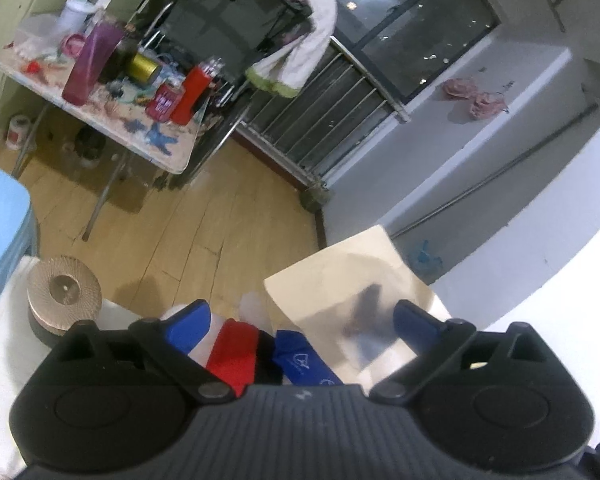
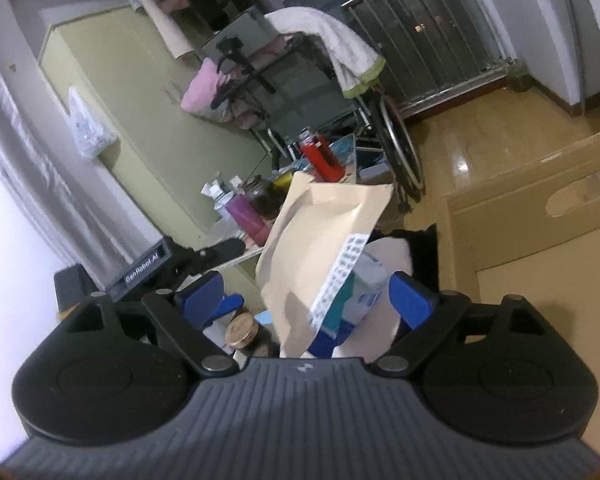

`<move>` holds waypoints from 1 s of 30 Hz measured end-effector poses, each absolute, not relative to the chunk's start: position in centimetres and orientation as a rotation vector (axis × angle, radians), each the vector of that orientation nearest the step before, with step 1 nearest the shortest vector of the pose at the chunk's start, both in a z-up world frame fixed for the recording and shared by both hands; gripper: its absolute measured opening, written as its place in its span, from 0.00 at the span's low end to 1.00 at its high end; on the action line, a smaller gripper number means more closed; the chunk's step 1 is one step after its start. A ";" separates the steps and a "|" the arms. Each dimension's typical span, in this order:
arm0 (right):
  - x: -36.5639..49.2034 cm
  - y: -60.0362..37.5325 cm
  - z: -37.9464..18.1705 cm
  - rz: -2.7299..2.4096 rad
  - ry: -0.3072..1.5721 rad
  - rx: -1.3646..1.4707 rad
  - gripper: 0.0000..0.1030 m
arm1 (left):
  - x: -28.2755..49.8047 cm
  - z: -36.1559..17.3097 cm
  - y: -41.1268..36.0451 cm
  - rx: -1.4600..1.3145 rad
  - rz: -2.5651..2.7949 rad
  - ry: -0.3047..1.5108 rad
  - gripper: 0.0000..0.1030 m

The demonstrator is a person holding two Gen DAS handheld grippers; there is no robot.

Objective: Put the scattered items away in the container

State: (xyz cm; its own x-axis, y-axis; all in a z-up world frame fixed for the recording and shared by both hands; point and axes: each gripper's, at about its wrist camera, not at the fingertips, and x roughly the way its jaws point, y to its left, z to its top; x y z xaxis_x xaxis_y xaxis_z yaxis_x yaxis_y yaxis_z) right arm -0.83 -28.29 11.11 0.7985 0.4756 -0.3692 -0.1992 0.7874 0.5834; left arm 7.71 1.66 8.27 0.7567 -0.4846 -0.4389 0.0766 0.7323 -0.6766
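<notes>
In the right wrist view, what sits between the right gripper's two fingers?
The tan pouch stands there, with a gold-lidded jar to its left; the right gripper is open.

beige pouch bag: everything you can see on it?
The flat beige paper-look pouch bag stands tilted among other items, one corner up. A white printed label strip runs down its edge. In the left wrist view its other face shows a clear round window with something dark inside. It sits between both open tools' fingers; no pad visibly presses it.
</notes>
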 end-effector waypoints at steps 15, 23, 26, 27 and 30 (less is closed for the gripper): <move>1.5 -28.4 9.2 0.384 0.577 0.695 0.54 | 10.5 5.7 1.7 -0.875 -0.376 0.712 0.71; 1.5 -28.5 7.9 0.464 0.545 0.801 0.47 | 10.3 5.7 1.5 -0.913 -0.435 0.686 0.48; 1.4 -28.5 8.1 0.487 0.531 0.802 0.47 | 10.2 5.5 1.4 -0.929 -0.440 0.679 0.40; 1.3 -28.4 8.2 0.483 0.530 0.785 0.47 | 10.1 5.5 1.5 -0.936 -0.439 0.669 0.35; 0.8 -28.2 8.4 0.474 0.517 0.733 0.44 | 9.7 5.4 2.0 -0.965 -0.441 0.645 0.19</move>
